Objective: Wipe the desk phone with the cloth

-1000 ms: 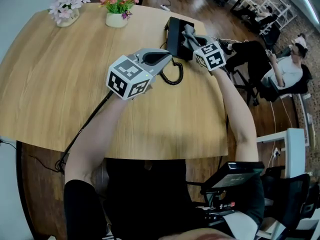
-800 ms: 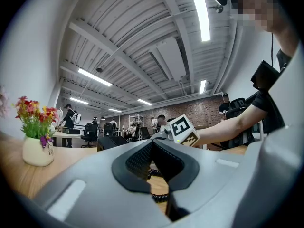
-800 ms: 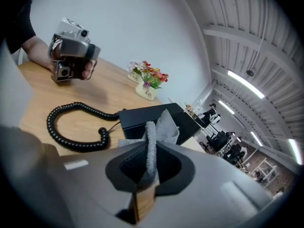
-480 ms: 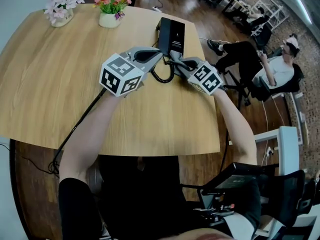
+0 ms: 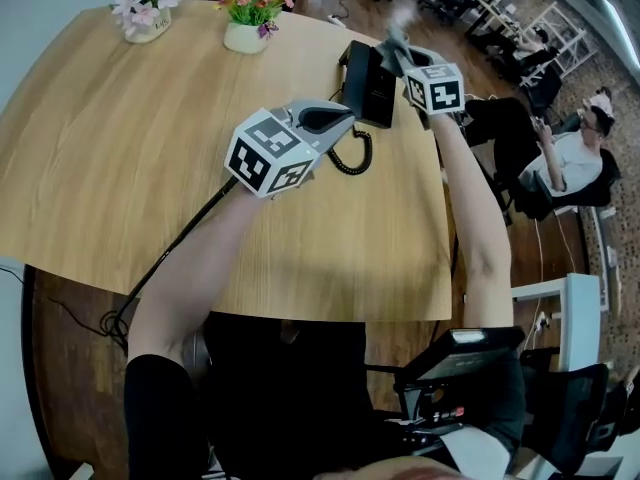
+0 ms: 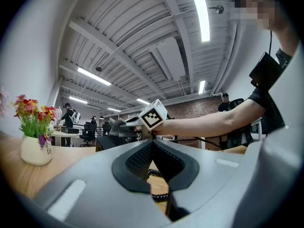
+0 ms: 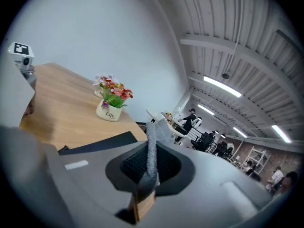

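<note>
The desk phone [image 5: 367, 83] stands near the far edge of the table [image 5: 120, 168], with its coiled cord [image 5: 350, 156] trailing from its near side. The right gripper [image 5: 392, 52] is held above the phone's far right corner, apparently lifted clear of it. It is clamped on a grey cloth [image 7: 151, 148], a strip of which is seen standing up between the pads and past the tips. The cloth is judged to be carried this way so that a loose end can be brought down onto the phone's housing. No contact between cloth and phone can be made out, so a wiping stroke is judged not to be under way at this instant.

The left gripper [image 5: 343, 118] is held just beside the phone's near left side, over the cord. Its jaws are brought together on nothing, and only the cord and bare wood are seen past them. It is probably placed there to steady the phone against sliding, though no touch can be confirmed.

A flower pot [image 5: 246, 36] is set to the left of the phone, and a second pot [image 5: 148, 26] farther left, away from both grippers.
</note>
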`<state>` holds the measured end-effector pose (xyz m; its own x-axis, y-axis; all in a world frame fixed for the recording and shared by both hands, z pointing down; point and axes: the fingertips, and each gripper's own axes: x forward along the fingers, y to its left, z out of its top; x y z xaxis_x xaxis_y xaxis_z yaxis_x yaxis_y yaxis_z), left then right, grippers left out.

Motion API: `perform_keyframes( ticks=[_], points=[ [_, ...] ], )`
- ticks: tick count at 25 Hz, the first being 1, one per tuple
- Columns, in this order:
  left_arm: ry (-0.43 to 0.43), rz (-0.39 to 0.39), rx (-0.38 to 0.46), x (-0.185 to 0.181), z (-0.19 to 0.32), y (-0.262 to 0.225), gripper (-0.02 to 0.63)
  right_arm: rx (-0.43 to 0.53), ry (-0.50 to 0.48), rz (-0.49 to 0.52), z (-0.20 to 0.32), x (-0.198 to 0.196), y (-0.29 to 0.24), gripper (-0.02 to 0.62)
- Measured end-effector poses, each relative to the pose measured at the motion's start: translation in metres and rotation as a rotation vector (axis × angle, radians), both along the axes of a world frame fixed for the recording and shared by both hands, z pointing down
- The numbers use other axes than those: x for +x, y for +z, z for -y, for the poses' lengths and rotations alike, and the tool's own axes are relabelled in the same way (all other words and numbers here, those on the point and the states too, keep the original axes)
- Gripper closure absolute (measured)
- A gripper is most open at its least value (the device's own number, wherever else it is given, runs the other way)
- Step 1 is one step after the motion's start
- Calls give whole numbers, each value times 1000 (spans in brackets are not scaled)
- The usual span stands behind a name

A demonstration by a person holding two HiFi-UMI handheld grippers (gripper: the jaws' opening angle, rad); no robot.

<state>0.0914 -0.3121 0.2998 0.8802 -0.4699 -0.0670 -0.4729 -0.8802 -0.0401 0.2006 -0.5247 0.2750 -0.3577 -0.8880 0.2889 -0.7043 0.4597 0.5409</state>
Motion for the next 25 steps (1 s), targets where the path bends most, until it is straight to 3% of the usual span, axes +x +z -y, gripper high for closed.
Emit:
perform_keyframes(
  ticks=[2,7,13,25],
  points=[
    [5,0,-1,1,-1,0,603,3,30,19,21,-1,0,574],
    [10,-1,-2,1,-3,-2,603,-86,50,-48,35,-3,33,575],
    [11,5,1,-2,-3,-1,603,-86,-46,-101,-21,-13,61,575],
    [9,6,17,3,-9,-3,603,-171,-143,-190,-121,-14,108,575]
  ],
)
